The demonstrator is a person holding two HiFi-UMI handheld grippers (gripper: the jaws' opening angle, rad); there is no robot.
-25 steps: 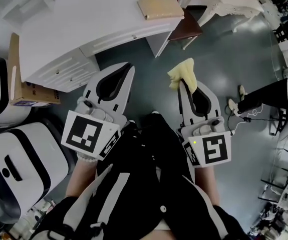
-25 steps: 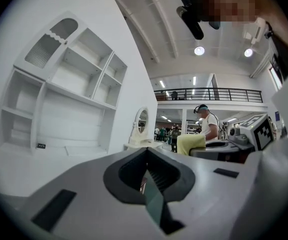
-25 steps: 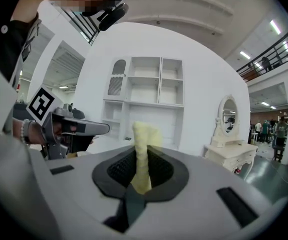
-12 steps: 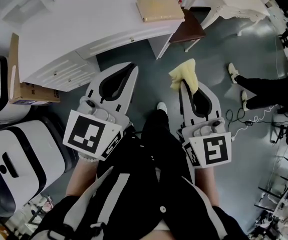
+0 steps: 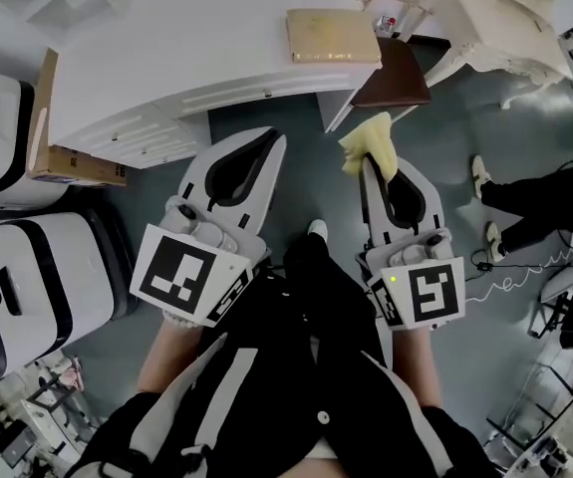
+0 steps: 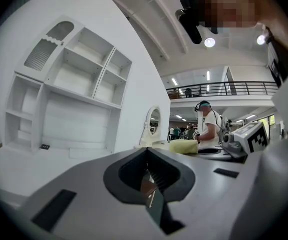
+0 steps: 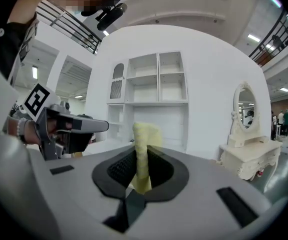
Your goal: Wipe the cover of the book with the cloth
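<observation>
A tan book [image 5: 333,36] lies flat near the right end of the white desk [image 5: 186,48]. My right gripper [image 5: 368,160] is shut on a yellow cloth [image 5: 371,142], which sticks up between its jaws [image 7: 144,154]; it hangs over the floor just short of the desk's corner, below the book. My left gripper [image 5: 278,139] is shut with nothing in it [image 6: 146,151], pointing at the desk front to the left of the book. In the left gripper view the cloth [image 6: 184,146] shows at the right.
A dark brown stool [image 5: 394,73] stands right of the desk, with a white vanity table [image 5: 505,8] beyond it. A cardboard box [image 5: 67,162] and white machines [image 5: 27,277] sit at the left. Another person's legs [image 5: 535,192] and cables [image 5: 525,277] are at the right.
Both grippers have moved forward toward the desk, the right one still carrying the cloth. The book now lies closer ahead of them.
</observation>
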